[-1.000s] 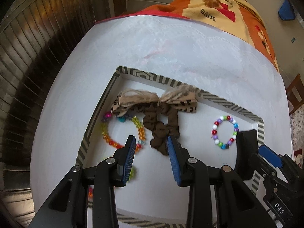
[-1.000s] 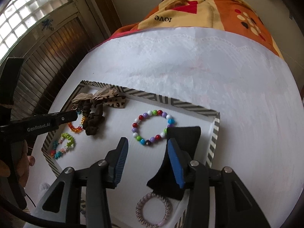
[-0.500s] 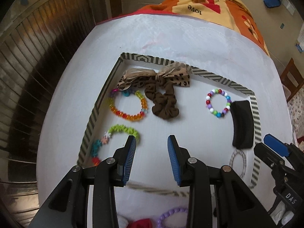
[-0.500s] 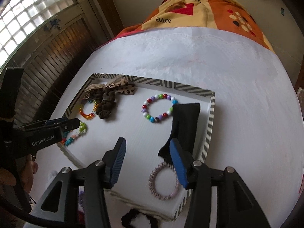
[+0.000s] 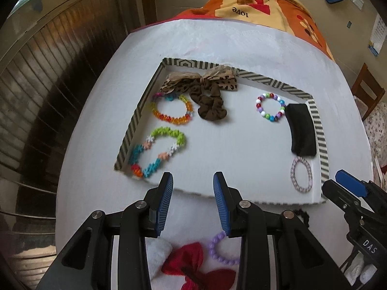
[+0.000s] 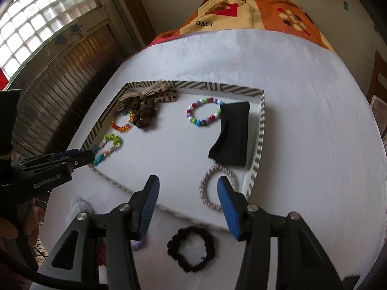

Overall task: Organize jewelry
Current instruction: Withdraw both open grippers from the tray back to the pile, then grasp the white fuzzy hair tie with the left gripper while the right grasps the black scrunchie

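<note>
While the shallow white tray with a striped rim holds beaded bracelets, scrunchies and a black fabric band, a black scrunchie lies just outside its near edge; the left gripper hangs parted and empty, and the right gripper, jaws just widening, grips nothing.

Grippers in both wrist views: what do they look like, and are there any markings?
Both are black plastic frames with silver pivot bolts and ribbed blue pads. The left gripper reads "GenRobot.AI" in the right wrist view; the right gripper shows "DAS" in the left wrist view. A black cable trails from the left one.
</note>
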The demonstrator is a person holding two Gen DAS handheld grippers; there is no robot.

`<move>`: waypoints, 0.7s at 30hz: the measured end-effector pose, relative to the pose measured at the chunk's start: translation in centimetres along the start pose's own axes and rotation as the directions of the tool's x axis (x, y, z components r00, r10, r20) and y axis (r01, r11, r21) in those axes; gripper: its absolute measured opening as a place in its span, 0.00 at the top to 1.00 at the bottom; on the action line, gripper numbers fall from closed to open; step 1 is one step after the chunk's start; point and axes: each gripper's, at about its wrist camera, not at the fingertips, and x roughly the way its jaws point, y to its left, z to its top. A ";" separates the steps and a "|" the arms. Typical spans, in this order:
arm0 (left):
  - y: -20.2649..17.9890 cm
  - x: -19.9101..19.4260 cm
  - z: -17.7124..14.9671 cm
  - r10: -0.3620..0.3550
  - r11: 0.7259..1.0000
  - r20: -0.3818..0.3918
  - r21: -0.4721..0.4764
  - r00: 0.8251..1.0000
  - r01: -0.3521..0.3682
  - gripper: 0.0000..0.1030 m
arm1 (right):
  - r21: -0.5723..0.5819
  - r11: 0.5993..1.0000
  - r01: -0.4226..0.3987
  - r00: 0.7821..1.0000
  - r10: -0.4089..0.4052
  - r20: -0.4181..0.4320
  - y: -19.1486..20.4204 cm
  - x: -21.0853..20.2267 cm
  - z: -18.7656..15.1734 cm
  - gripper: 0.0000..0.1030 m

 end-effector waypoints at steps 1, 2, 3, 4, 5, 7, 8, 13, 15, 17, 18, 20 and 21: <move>0.0 -0.1 -0.3 -0.001 1.000 0.000 0.001 1.000 0.001 0.86 | 0.000 1.000 0.001 1.000 -0.001 0.000 0.1 -0.1 -0.2 0.49; 0.1 -0.3 -0.6 -0.001 1.000 0.000 0.004 1.000 0.001 0.86 | -0.001 1.000 0.002 1.000 -0.002 0.000 0.2 -0.3 -0.6 0.49; 0.0 -0.4 -0.9 -0.001 1.000 0.001 0.008 1.000 0.001 0.86 | -0.002 1.000 0.002 1.000 -0.002 0.001 0.4 -0.5 -0.9 0.49; 0.1 -0.5 -1.1 0.000 1.000 0.002 0.011 1.000 0.000 0.86 | -0.002 1.000 0.003 1.000 -0.003 0.003 0.5 -0.7 -1.1 0.49; 0.1 -0.7 -1.5 -0.001 1.000 0.003 0.016 1.000 0.001 0.86 | -0.001 1.000 0.006 1.000 -0.006 0.005 0.7 -1.0 -1.4 0.49; 0.1 -1.0 -2.0 -0.001 1.000 0.004 0.023 1.000 0.001 0.86 | 0.002 1.000 0.008 1.000 -0.008 0.008 0.8 -1.3 -1.9 0.49; 0.1 -1.1 -2.2 -0.001 1.000 0.003 0.028 1.000 0.001 0.86 | 0.005 1.000 0.008 1.000 -0.008 0.009 0.9 -1.5 -2.2 0.49; 0.3 -1.7 -3.5 -0.002 0.999 0.007 0.041 1.000 0.002 0.86 | 0.009 1.000 0.011 1.000 -0.012 0.013 1.4 -2.0 -3.2 0.48; 0.3 -1.9 -3.8 -0.002 0.999 0.010 0.042 1.000 0.002 0.86 | 0.008 1.000 0.012 1.000 -0.012 0.013 1.6 -2.2 -3.6 0.48; 0.4 -2.1 -4.3 0.000 0.999 0.011 0.048 1.000 0.000 0.86 | 0.007 1.000 0.014 1.000 -0.014 0.014 1.8 -2.3 -3.8 0.48; 0.4 -2.1 -4.5 0.001 0.999 0.011 0.051 1.000 -0.002 0.86 | 0.007 1.000 0.015 1.000 -0.016 0.013 1.9 -2.4 -4.1 0.48; 0.4 -2.2 -5.0 -0.001 0.998 0.008 0.057 1.000 0.001 0.86 | 0.007 1.000 0.015 1.000 -0.015 0.011 2.1 -2.6 -4.5 0.48; 0.4 -2.2 -5.1 -0.002 0.998 0.008 0.059 1.000 0.001 0.86 | 0.007 1.000 0.016 1.000 -0.016 0.011 2.2 -2.7 -4.7 0.47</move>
